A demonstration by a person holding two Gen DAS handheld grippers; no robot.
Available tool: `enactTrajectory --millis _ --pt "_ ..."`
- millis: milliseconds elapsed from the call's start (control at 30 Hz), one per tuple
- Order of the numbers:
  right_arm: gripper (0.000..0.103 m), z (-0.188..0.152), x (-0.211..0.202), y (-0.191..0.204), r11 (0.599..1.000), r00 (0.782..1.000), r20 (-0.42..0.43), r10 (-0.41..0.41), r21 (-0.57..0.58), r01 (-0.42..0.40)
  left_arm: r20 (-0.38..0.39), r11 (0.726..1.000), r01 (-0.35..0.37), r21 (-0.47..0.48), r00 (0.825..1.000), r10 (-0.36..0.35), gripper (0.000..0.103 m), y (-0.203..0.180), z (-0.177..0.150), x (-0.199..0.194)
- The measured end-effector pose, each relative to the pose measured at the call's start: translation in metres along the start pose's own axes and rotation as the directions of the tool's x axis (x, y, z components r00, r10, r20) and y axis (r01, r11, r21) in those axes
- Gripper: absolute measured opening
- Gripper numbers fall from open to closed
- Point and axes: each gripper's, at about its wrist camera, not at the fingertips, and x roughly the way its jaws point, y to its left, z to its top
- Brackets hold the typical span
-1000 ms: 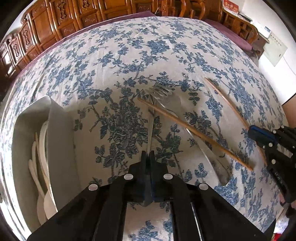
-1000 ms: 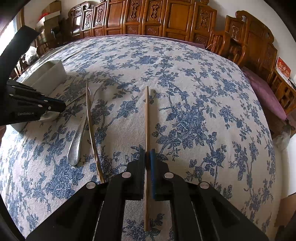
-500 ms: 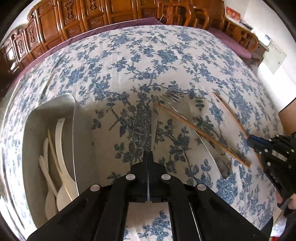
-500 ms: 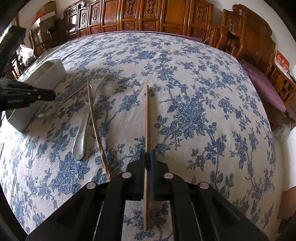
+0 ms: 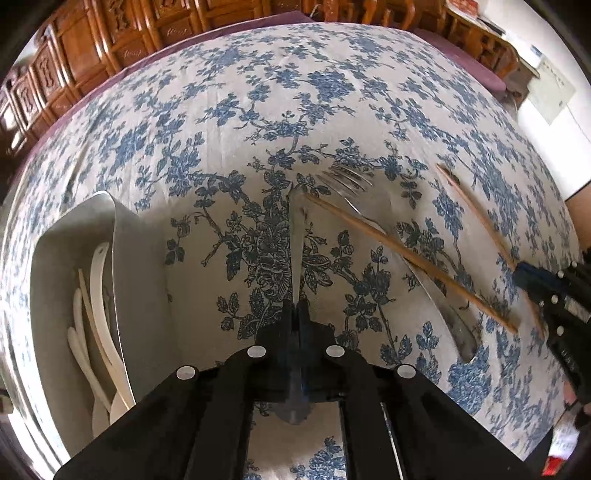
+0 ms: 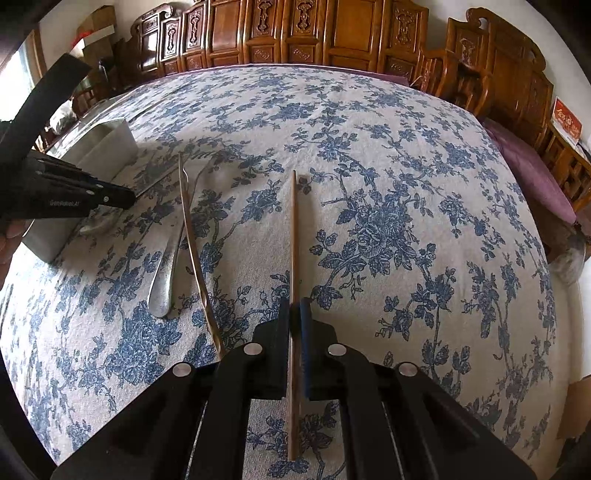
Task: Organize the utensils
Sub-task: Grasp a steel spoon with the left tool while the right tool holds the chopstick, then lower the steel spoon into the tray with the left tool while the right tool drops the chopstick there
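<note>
The left gripper has its fingers closed flat on the handle of a metal knife, whose blade runs away from the camera over the blue-flowered tablecloth; whether the blade touches the cloth cannot be told. The right gripper has its fingers pressed together on a wooden chopstick, gripped partway along so that both ends stick out past the fingers. In the left wrist view a white tray stands just beside the left gripper on its left, one wall rising close to the knife; it holds several pale utensils lying lengthwise. To the right of the knife a metal fork lies flat on the table, with a second chopstick resting diagonally across it; the chopstick's far tip comes near the knife blade. The right gripper shows at the right edge of that view, near the handle end of the fork. In the right wrist view the tray sits near the left edge of the table, partly behind the left gripper. The far half of the table and its right side lie open. Carved wooden cabinets and chairs stand beyond the far edge.
</note>
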Motion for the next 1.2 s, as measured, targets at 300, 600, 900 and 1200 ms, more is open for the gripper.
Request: enactTrajectory --millis 300,600,900,1200 --pt "0.006 -0.003 -0.003 0.002 1.0 1.0 -0.005 0.004 0.01 -0.004 0.012 1.0 -0.024 -0.005 1.0 0.024 0.001 0.008 -0.015 -0.01" --pt "0.006 0.005 -0.029 0.021 1.0 0.999 0.04 0.013 -0.005 -0.012 0.11 1.0 0.012 -0.002 0.994 -0.012 0.001 0.009 -0.022 -0.055" --pt "0.006 0.03 -0.066 0.064 0.997 0.993 0.106 0.054 -0.054 -0.048 0.219 1.0 0.029 -0.002 0.975 -0.028 0.001 0.025 -0.029 -0.118" --pt "0.006 0.051 -0.074 0.117 0.99 0.985 0.131 0.111 -0.105 -0.098 0.255 0.999 0.0 -0.036 0.967 0.009 0.001 0.066 -0.047 -0.146"
